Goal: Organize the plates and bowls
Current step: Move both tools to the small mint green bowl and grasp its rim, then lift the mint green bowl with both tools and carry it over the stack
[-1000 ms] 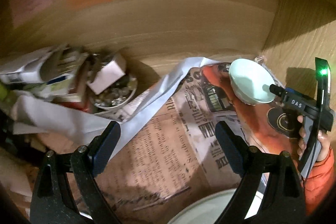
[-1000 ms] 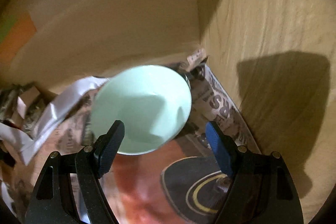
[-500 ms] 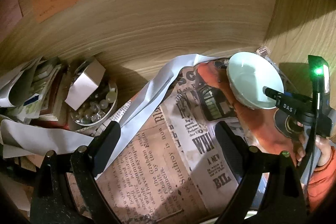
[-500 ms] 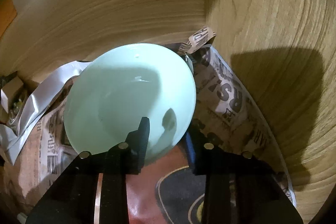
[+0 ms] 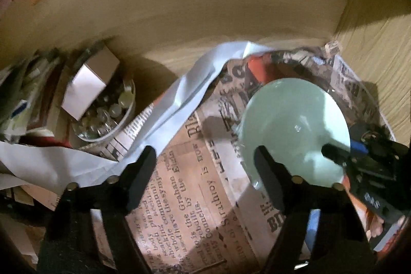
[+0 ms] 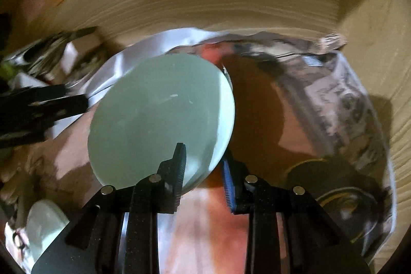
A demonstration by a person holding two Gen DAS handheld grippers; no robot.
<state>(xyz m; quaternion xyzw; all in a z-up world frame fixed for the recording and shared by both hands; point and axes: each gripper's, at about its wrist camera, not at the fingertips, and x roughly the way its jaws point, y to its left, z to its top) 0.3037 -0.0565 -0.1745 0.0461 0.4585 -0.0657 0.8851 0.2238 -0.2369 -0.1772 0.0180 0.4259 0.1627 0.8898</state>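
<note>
Right gripper (image 6: 203, 171) grips the pale green bowl (image 6: 159, 117) by its rim, above the newspaper (image 5: 179, 199).

Its jaws, closing over the last moment, are clenched on the near rim, one finger inside and the blue-padded one outside, and the bowl tilts, its hollow facing the camera. In the left wrist view the bowl (image 5: 295, 130) hangs over the newsprint in the wooden corner, with the right gripper (image 5: 341, 153) at its right edge. The left gripper (image 5: 205, 171) has just been narrowing its jaws; they stand apart with nothing between them, the right finger overlapping the bowl's near edge. A glass dish of beads (image 5: 108, 117) with a small box (image 5: 90, 84) lies well to the left. A second pale bowl (image 6: 43, 222) shows at lower left, blurred.
</note>
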